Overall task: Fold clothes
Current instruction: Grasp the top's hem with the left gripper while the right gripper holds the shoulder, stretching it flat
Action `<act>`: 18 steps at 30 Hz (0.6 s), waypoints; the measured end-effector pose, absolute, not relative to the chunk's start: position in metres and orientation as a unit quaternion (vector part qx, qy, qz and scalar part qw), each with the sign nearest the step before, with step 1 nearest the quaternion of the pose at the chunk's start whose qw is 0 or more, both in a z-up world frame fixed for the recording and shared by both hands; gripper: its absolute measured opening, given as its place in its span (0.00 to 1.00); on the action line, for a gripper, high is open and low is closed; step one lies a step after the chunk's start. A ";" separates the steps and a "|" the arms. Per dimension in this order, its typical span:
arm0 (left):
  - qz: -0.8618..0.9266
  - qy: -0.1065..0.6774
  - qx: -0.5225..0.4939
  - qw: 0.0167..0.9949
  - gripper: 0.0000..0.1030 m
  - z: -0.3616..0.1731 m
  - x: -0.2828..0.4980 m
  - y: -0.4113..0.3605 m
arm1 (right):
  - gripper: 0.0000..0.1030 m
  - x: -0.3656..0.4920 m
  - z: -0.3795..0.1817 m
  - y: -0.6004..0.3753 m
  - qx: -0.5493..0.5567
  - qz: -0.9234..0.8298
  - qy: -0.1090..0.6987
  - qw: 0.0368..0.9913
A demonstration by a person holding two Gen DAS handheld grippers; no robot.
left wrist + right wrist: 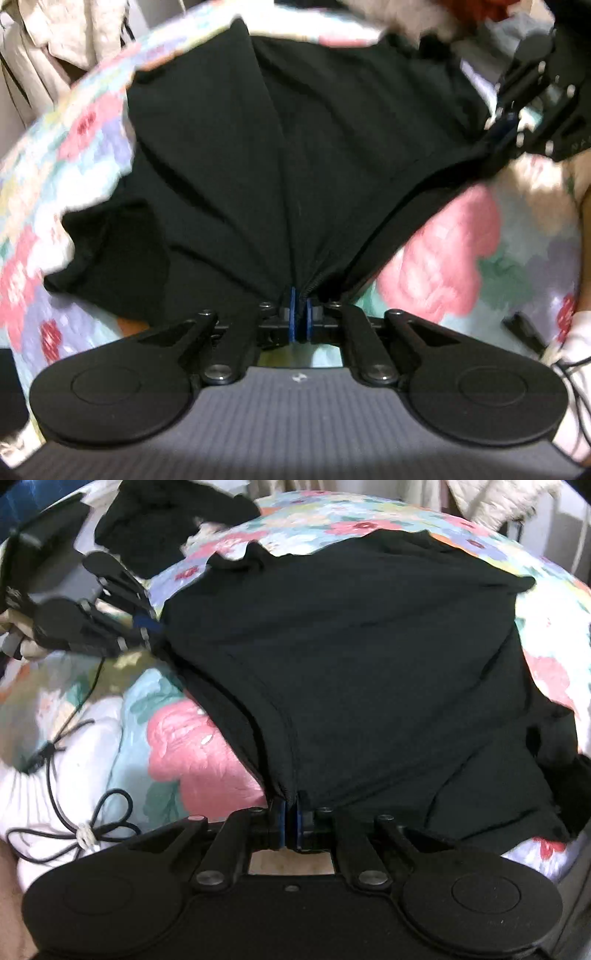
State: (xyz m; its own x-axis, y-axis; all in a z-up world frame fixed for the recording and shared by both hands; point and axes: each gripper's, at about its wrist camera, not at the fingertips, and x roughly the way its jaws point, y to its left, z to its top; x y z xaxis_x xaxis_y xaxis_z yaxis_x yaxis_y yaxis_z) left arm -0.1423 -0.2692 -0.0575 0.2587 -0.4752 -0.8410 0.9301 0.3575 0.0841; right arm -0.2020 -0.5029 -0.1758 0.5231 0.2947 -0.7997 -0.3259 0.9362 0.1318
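Note:
A black T-shirt (295,147) lies spread over a floral bedspread (461,240). My left gripper (300,291) is shut on the near edge of the shirt, and the cloth fans out from it in tight folds. My right gripper (289,801) is shut on another point of the same near edge of the shirt (369,657). Each gripper shows in the other's view: the right one at the upper right (504,123), the left one at the upper left (149,627). A sleeve (107,254) hangs out at the left.
The floral bedspread (184,746) covers the bed. Another dark garment (159,520) lies at the far left. Black cables (66,812) trail over white cloth at the near left. Pale clothes (62,33) hang behind the bed.

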 end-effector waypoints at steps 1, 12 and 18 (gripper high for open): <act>-0.481 0.376 0.278 0.742 0.14 -0.044 -0.136 -0.265 | 0.15 -0.202 -0.177 -0.499 -0.028 0.177 0.463 0.868; -0.425 0.268 0.108 0.858 0.74 0.024 -0.043 -0.270 | 0.42 -0.197 -0.088 -0.578 0.082 0.143 0.342 0.925; -0.400 0.306 0.125 0.855 0.76 -0.028 0.039 -0.345 | 0.41 -0.126 -0.080 -0.622 0.083 0.126 0.338 0.929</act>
State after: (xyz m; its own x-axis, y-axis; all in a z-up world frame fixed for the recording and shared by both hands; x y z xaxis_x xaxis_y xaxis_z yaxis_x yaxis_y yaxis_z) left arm 0.0385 -0.3450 -0.0283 0.4933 -0.6068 -0.6233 0.7600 0.6493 -0.0306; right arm -0.1262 -0.6220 -0.0796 0.7392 0.2908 -0.6074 -0.1780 0.9543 0.2402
